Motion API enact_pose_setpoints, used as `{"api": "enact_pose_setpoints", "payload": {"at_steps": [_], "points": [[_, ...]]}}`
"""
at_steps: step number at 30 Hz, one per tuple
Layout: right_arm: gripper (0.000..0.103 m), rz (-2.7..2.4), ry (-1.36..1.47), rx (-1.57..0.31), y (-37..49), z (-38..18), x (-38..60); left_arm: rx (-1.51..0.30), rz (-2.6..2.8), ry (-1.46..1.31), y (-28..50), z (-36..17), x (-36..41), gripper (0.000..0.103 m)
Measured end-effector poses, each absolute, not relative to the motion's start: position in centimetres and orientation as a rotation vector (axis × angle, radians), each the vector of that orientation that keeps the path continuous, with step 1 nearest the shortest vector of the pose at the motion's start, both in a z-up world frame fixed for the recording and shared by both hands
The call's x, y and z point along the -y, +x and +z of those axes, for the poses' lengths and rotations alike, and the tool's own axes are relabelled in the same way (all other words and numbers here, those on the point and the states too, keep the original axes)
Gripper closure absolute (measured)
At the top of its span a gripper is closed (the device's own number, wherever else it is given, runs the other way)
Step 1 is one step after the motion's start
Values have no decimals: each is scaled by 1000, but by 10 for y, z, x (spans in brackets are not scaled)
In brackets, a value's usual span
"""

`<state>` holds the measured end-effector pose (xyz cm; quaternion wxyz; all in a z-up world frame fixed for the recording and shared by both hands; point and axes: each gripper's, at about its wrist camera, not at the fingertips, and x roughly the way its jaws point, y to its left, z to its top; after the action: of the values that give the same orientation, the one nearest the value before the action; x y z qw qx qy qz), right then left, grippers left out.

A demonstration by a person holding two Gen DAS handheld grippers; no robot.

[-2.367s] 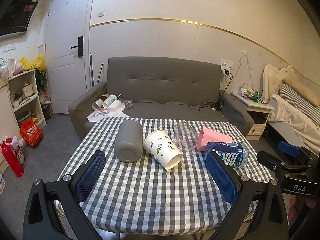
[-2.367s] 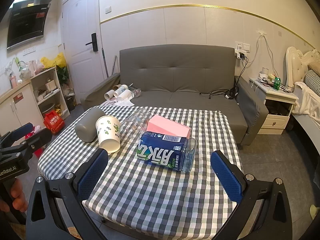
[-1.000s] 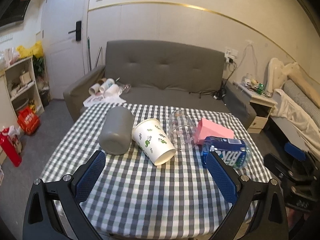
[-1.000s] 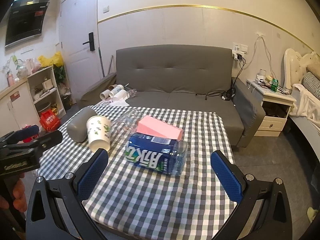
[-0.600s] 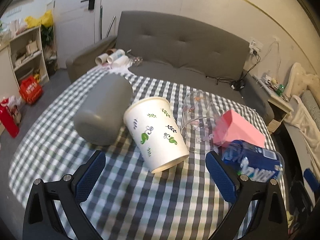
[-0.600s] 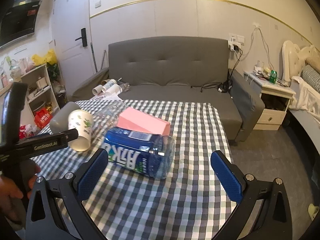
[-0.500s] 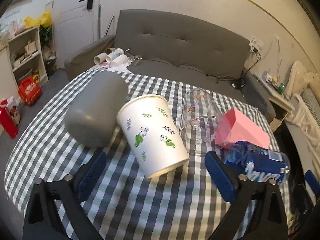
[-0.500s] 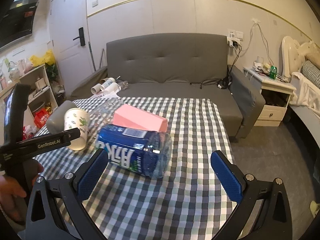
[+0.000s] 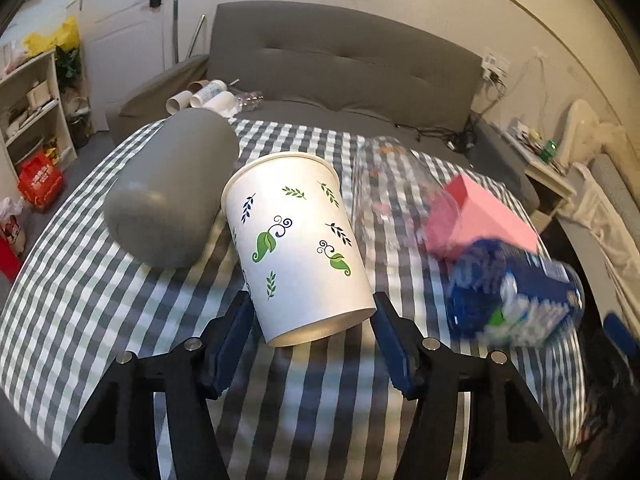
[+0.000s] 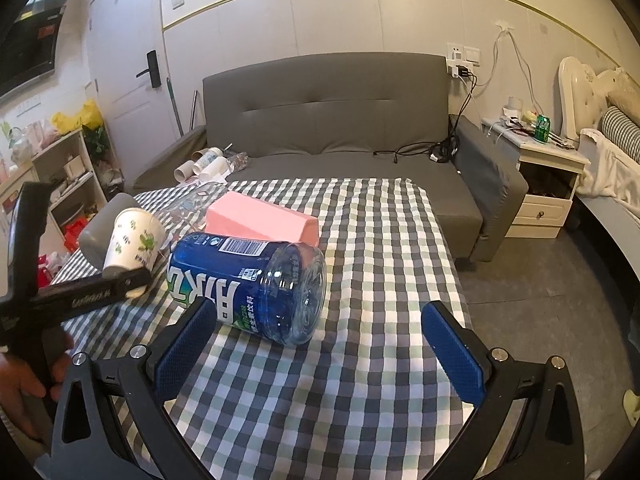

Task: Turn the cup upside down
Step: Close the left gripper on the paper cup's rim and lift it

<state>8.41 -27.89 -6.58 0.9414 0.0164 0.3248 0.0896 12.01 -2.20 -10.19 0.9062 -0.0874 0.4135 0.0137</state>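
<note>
A white paper cup [image 9: 296, 240] with green leaf prints lies on its side on the checked tablecloth [image 9: 100, 320], mouth toward me. My left gripper [image 9: 312, 340] has its jaws closed in around the cup's mouth end, a pad at each side of the rim; contact is not clear. The cup also shows in the right wrist view [image 10: 134, 242], with the left gripper [image 10: 132, 280] at it. My right gripper [image 10: 320, 344] is open and empty above the table's near right part.
A grey cup [image 9: 172, 196] lies left of the paper cup. A clear glass [image 9: 388, 196], a pink box [image 9: 480, 216] and a blue-labelled plastic jar [image 10: 248, 280] lie to its right. A grey sofa [image 10: 340, 120] stands behind the table.
My left gripper has moved forward onto the paper cup and narrowed its jaws around the mouth end. My right gripper has shifted slightly and stays open.
</note>
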Motion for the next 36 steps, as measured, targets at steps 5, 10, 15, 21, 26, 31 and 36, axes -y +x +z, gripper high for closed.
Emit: {"api": "enact_pose_setpoints", "payload": {"at_steps": [5, 10, 15, 21, 26, 31, 36], "points": [[0, 181, 26, -645, 72, -55, 277, -877, -29, -160, 88, -100, 20, 41], [0, 186, -1, -616, 57, -44, 269, -881, -92, -66, 54, -95, 32, 41], [0, 191, -19, -616, 51, -39, 261, -826, -134, 38, 40, -86, 52, 41], [0, 178, -38, -630, 51, -42, 261, -838, -153, 42, 58, -96, 71, 41], [0, 160, -48, -641, 53, -45, 265, -872, -191, 29, 66, -104, 79, 36], [0, 156, -54, -646, 54, -45, 262, -851, -204, 119, 58, -103, 89, 20], [0, 165, -67, -625, 46, -38, 252, -809, -179, 163, 42, -95, 76, 20]]}}
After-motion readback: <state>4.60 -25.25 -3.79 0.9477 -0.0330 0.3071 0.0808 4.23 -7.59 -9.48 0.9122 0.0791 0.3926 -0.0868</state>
